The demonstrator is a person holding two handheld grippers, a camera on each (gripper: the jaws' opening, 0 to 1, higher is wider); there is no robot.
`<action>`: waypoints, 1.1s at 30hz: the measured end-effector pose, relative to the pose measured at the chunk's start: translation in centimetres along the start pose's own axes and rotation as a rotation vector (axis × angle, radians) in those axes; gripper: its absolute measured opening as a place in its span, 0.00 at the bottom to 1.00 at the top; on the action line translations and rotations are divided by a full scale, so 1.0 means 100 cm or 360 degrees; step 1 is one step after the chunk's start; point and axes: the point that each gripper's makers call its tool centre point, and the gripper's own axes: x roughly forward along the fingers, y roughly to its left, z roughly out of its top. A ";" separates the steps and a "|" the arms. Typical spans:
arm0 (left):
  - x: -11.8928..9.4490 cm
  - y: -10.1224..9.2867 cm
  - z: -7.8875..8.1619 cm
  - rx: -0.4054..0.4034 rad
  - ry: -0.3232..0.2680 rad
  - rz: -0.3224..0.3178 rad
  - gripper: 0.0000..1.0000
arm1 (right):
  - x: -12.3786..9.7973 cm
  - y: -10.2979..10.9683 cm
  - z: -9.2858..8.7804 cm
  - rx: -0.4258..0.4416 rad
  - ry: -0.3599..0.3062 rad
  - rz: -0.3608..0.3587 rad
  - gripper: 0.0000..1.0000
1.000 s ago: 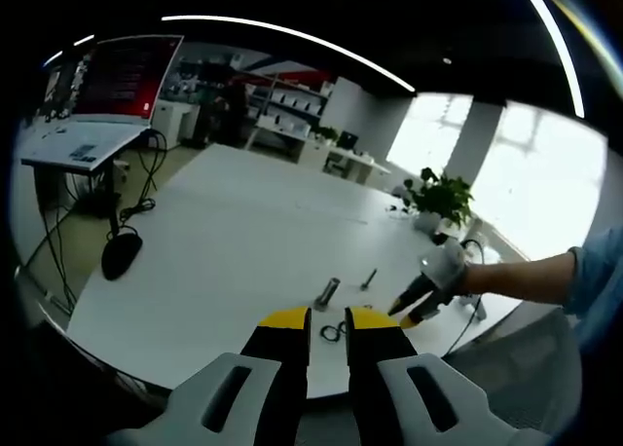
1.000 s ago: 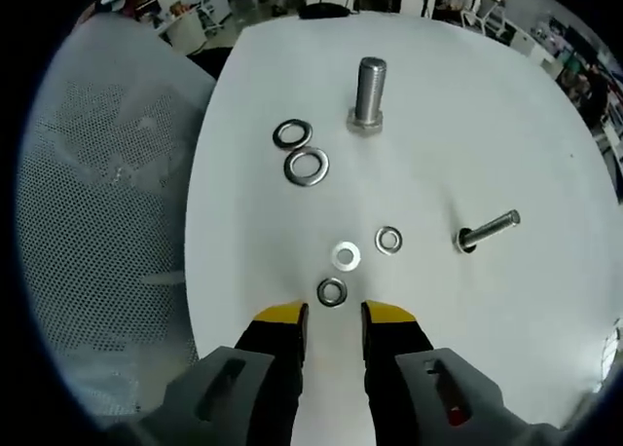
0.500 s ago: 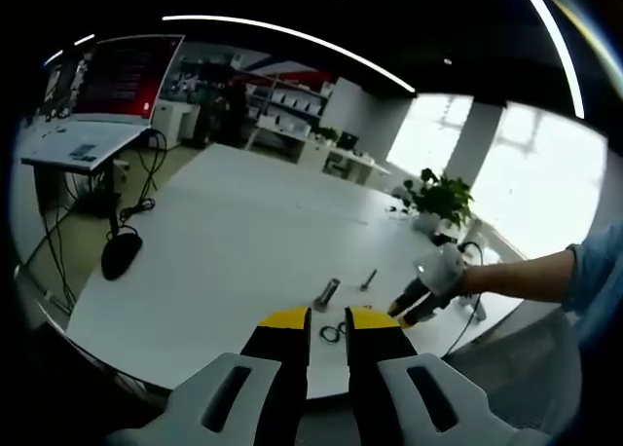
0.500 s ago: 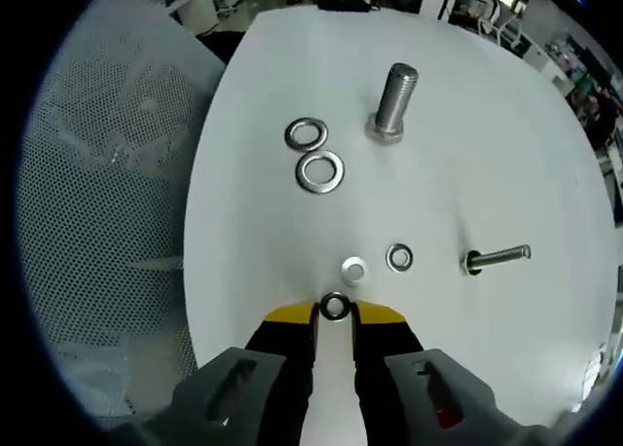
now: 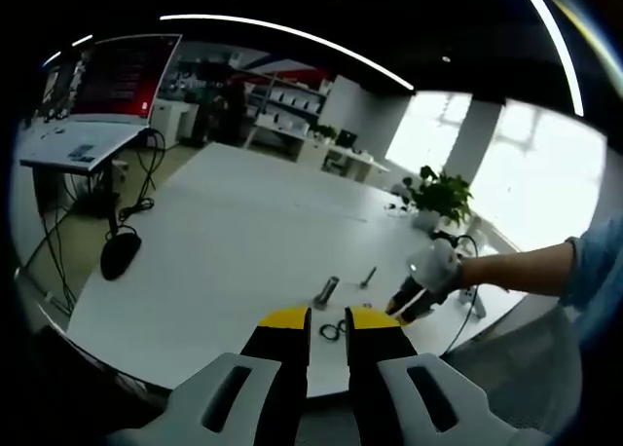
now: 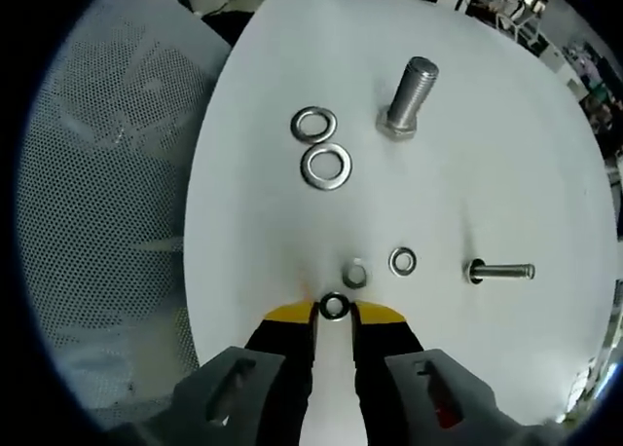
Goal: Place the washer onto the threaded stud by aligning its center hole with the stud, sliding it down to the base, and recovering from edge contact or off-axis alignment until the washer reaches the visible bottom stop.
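Left claw (image 5: 328,317) is hovering with jaws slightly apart, holding nothing. Right claw (image 6: 334,313) is closing on a small washer (image 6: 334,306) on the worktop (image 6: 506,173), contact unclear. Grip by the rim, keep the hole clear, level it over the upright stud (image 6: 411,97).

Two big washers (image 6: 319,146) sit near the table's (image 6: 506,173) chair-side edge, upright bolt (image 6: 409,97) just beside them, small washer (image 6: 402,262) and lying bolt (image 6: 501,271) further along.
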 end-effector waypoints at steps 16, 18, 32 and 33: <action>0.000 0.000 0.000 0.0001 0.0001 -0.0009 0.12 | -0.001 0.003 -0.004 -0.0195 -0.0054 0.0026 0.19; 0.000 0.000 0.001 -0.0001 -0.0002 -0.0008 0.12 | 0.000 0.002 -0.004 -0.0189 -0.0048 0.0012 0.18; 0.000 0.000 0.001 -0.0009 -0.0012 -0.0005 0.12 | -0.002 -0.003 -0.004 0.0001 -0.0157 -0.0028 0.21; 0.000 0.000 0.001 -0.0009 -0.0013 -0.0005 0.12 | -0.002 -0.003 -0.006 -0.0012 -0.0171 -0.0022 0.21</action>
